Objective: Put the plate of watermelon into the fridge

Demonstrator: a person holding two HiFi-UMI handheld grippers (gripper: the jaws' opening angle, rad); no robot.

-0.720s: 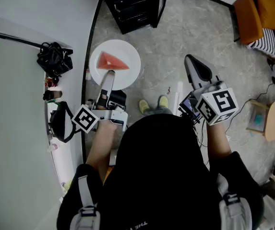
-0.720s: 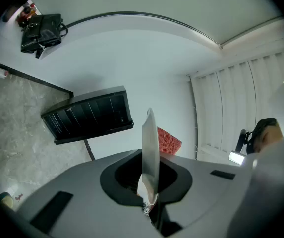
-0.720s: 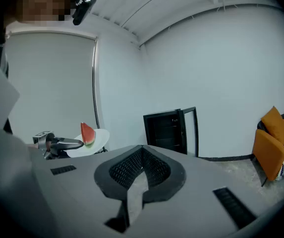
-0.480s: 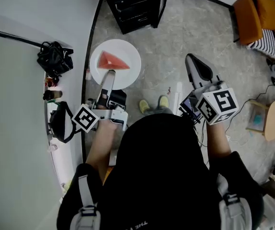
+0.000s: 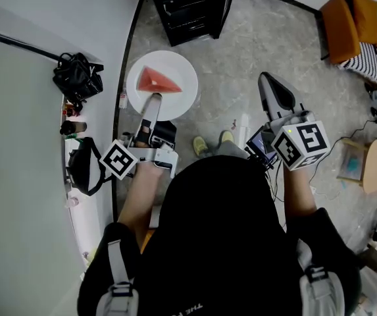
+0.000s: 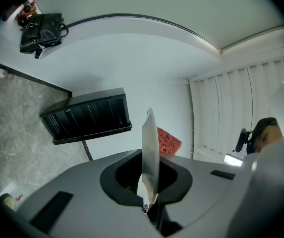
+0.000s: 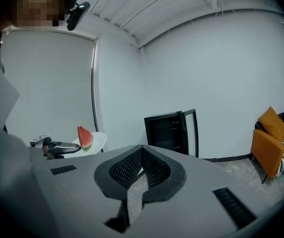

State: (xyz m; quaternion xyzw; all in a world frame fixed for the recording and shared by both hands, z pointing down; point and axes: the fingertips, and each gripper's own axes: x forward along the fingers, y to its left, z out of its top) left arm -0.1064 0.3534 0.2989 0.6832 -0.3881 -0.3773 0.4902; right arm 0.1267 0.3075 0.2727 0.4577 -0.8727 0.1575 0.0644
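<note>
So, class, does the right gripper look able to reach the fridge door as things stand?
Probably yes: the right gripper is empty, the fridge door stands open, with only bare floor between.

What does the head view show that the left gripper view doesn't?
Only the head view shows the orange sofa and the right tool. Only the left gripper view shows white slats. Both show the plate with watermelon, pinched by the left tool, plus the fridge and bag.

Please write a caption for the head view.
Left gripper holds the plate of watermelon by its rim before the fridge.
</note>
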